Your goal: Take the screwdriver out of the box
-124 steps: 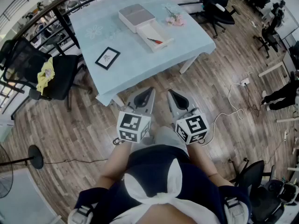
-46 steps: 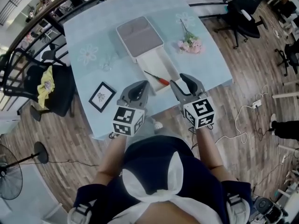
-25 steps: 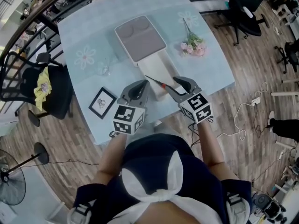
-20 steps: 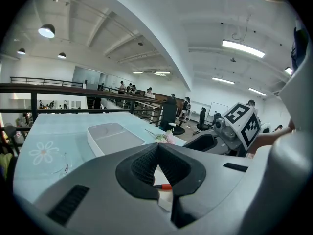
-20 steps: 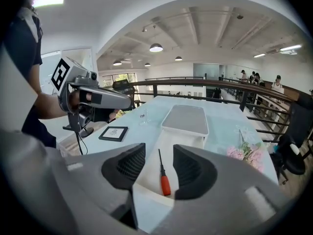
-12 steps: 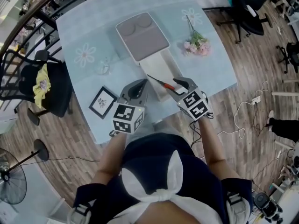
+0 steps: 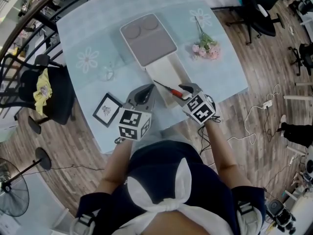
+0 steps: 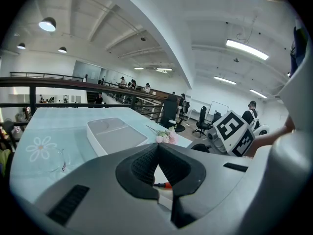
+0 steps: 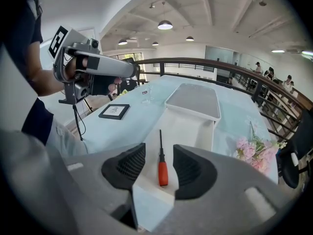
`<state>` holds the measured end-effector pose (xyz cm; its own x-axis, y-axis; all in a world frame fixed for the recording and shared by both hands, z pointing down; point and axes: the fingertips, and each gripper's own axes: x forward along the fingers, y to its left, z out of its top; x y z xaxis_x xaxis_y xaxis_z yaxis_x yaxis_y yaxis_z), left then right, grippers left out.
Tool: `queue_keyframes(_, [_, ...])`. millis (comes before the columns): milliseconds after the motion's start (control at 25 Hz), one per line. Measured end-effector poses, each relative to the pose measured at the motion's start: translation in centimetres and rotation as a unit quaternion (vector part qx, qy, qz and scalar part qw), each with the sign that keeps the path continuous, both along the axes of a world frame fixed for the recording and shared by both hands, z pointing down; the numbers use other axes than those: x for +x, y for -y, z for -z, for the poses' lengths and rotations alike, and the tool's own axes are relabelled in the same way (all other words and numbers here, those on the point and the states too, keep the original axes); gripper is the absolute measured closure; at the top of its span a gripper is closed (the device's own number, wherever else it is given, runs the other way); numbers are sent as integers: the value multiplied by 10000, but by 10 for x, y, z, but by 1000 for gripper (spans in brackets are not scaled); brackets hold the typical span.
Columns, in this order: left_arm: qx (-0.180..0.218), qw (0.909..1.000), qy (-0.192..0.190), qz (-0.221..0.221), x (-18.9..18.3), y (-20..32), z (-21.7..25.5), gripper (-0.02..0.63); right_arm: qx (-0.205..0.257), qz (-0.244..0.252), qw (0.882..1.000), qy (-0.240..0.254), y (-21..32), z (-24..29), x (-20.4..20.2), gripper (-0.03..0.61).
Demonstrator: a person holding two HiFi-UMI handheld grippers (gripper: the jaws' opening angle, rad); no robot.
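Orange-handled screwdriver (image 9: pixel 162 169) in white box (image 9: pixel 190 129), lengthwise in line with right gripper (image 7: pixel 186 92), shaft pointing away; jaws wide apart, empty. Left gripper (image 8: pixel 157 155) closed, empty, farther.

The screwdriver (image 9: pixel 162 169) has a red handle and a dark shaft, and the box (image 9: pixel 183 126) is white. The tablecloth (image 7: pixel 98 28) is pale blue with white flower prints.
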<state>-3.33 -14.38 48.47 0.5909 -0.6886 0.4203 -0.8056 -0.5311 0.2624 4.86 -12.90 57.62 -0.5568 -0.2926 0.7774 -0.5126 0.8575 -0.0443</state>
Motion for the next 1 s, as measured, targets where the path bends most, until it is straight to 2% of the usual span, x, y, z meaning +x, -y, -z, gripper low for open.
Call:
queue_keyframes(360, [-50, 10000, 5, -47, 1, 3, -3, 597, -275, 328, 9981, -439, 1, -28, 0, 402])
queue_keyframes(1000, [-137, 9999, 15, -14, 0, 8, -12, 597, -674, 500, 9924, -904, 4, -72, 1, 402])
